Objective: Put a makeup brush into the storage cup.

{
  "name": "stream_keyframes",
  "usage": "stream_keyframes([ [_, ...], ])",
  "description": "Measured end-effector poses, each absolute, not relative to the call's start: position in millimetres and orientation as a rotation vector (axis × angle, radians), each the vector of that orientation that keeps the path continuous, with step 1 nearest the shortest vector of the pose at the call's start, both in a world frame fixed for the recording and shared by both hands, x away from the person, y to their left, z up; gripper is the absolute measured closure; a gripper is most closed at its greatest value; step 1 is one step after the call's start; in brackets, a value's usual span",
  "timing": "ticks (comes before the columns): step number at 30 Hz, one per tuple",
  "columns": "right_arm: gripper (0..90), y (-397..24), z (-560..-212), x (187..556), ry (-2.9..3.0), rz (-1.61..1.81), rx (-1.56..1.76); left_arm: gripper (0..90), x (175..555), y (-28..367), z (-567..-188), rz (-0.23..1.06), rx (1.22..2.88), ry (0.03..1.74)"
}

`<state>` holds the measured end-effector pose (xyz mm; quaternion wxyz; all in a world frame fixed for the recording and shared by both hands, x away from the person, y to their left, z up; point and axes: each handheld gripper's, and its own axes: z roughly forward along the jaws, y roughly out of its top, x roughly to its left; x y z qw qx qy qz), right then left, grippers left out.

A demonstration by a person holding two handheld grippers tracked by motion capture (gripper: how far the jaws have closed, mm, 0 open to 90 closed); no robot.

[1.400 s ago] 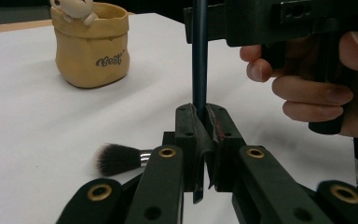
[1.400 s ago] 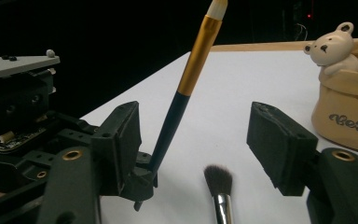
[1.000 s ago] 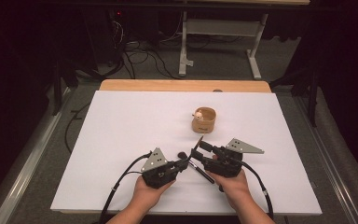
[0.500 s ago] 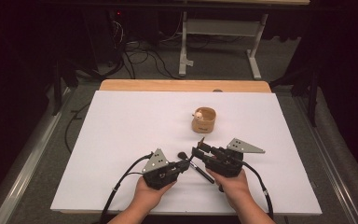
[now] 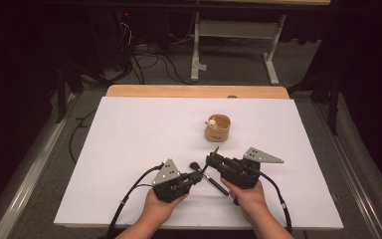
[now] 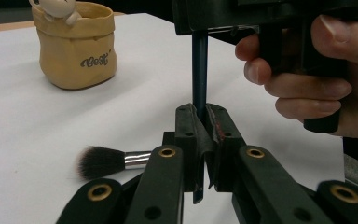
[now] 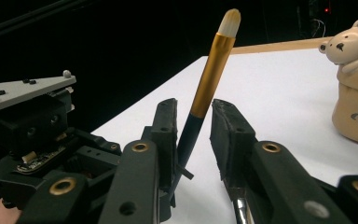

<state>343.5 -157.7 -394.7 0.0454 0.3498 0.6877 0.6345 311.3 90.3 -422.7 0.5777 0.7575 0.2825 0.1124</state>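
We're mid hand-off at frame ctr: left gripper (image 6: 200, 140) clamps the slim brush (image 7: 209, 74), right gripper (image 7: 193, 135) jaws just closing round it, not yet gripping, w/ drop into cup (image 5: 217, 128) likely next.

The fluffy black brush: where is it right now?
The fluffy black brush lies flat on the white table, near the front edge between the two grippers, its bristles just beyond the left gripper, with the yellow pot farther back.

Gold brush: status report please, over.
Left gripper shut on gold brush handle. Right gripper jaws just closing around it, gap on one side. Black brush lies on table underneath; beige pot stands apart.
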Motion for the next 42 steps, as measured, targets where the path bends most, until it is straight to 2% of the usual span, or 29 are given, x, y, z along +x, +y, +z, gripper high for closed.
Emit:
stream_keyframes([
  [12, 79.6, -158.5, -394.8, 344.2, 2.100, 1.949, 1.087, 83.9, 311.8, 90.1, -423.5, 0.264, 1.773, 0.662],
  [42, 84.7, -157.5, -393.2, 342.4, 2.120, 1.986, 1.064, 83.4, 311.7, 89.4, -424.1, 0.261, 1.779, 0.655],
])
